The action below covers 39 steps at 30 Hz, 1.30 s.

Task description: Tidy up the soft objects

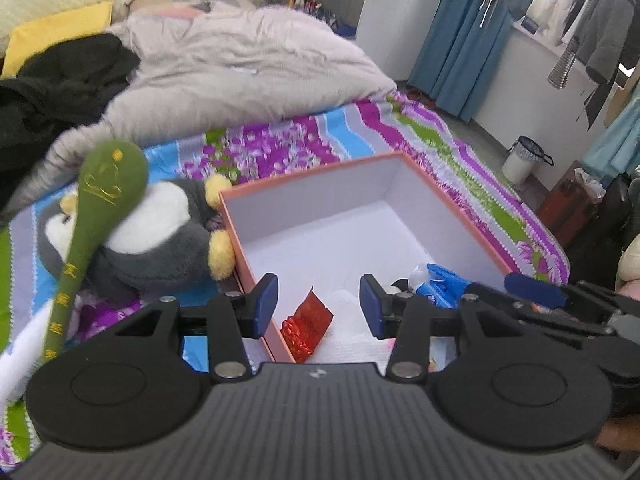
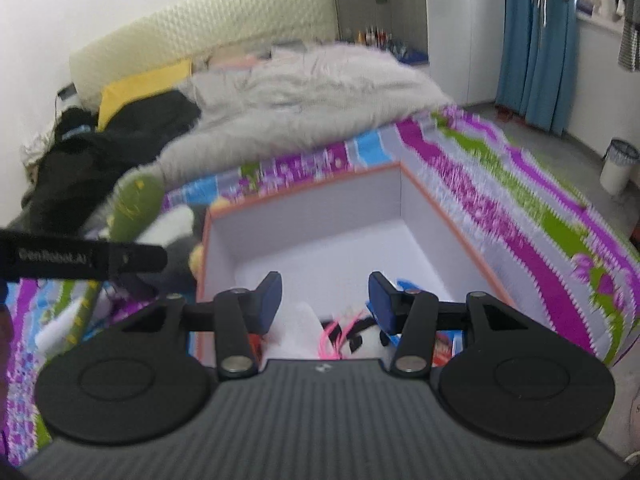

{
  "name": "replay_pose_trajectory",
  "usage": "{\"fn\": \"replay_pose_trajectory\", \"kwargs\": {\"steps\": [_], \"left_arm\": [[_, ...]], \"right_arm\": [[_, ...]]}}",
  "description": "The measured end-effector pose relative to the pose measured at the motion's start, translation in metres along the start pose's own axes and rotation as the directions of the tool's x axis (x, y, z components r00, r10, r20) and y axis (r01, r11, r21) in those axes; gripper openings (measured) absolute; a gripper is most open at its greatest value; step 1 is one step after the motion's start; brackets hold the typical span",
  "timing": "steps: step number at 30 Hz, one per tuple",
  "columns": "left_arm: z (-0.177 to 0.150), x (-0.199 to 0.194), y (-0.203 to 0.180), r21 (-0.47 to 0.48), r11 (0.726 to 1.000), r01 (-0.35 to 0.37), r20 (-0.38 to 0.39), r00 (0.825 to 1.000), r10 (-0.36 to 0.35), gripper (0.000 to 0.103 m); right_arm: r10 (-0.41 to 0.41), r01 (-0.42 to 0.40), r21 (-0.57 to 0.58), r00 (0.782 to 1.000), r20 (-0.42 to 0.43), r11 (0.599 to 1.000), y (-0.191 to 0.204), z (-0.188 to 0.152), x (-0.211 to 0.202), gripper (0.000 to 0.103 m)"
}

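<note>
An open box (image 1: 452, 208) with an orange rim and white inside stands on the bed; it also shows in the right wrist view (image 2: 420, 196). My left gripper (image 1: 318, 306) is open and empty over its near left wall. My right gripper (image 2: 324, 300) is open and empty over its near part. In the box lie a red foil packet (image 1: 308, 330), a blue and white soft item (image 1: 436, 284) and a white soft toy with pink cords (image 2: 352, 340). A grey and white plush penguin (image 1: 152, 232) lies left of the box, with a green plush spoon shape (image 1: 100, 208) over it.
A striped floral sheet (image 1: 288, 144) covers the bed. A grey duvet (image 1: 240, 64), black clothes (image 1: 52, 92) and a yellow pillow (image 1: 56, 32) lie farther back. A white bin (image 1: 520, 160) stands on the floor at right, by blue curtains (image 1: 460, 36).
</note>
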<state>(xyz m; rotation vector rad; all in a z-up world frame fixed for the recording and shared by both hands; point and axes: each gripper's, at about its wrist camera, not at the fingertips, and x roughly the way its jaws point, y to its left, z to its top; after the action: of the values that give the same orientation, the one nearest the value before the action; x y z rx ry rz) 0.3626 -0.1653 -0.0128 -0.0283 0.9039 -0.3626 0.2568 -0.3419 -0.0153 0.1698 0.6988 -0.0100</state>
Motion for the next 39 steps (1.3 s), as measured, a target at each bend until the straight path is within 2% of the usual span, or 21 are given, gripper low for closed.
{"fn": "replay_pose_trajectory", "kwargs": {"steps": [10, 18, 23, 28, 33, 39], "left_arm": [[0.002, -0.105, -0.011, 0.032, 0.999, 0.039, 0.134, 0.990, -0.043, 0.051], [-0.027, -0.183, -0.020, 0.059, 0.997, 0.051, 0.218, 0.974, -0.063, 0.051], [-0.051, -0.222, -0.020, 0.065, 0.995, 0.071, 0.258, 0.962, -0.085, 0.051], [-0.076, -0.245, -0.023, 0.071, 0.995, 0.076, 0.276, 0.957, -0.093, 0.051], [-0.100, -0.257, -0.021, 0.069, 0.994, 0.086, 0.271, 0.957, -0.102, 0.051], [-0.126, -0.266, -0.018, 0.056, 0.995, 0.081, 0.260, 0.961, -0.093, 0.051]], "right_arm": [[0.005, -0.005, -0.002, 0.986, 0.167, 1.000, 0.020, 0.017, -0.093, 0.051], [-0.002, 0.003, -0.004, 0.973, 0.232, 1.000, 0.031, 0.003, -0.154, 0.051], [-0.012, 0.012, 0.003, 0.971, 0.237, 1.000, 0.034, -0.015, -0.178, 0.051], [-0.023, 0.023, 0.004, 0.972, 0.232, 1.000, 0.039, -0.034, -0.191, 0.051], [-0.061, 0.065, -0.013, 0.973, 0.224, 0.998, 0.045, -0.053, -0.202, 0.051], [-0.046, 0.049, -0.013, 0.981, 0.188, 0.999, 0.050, -0.074, -0.210, 0.051]]}}
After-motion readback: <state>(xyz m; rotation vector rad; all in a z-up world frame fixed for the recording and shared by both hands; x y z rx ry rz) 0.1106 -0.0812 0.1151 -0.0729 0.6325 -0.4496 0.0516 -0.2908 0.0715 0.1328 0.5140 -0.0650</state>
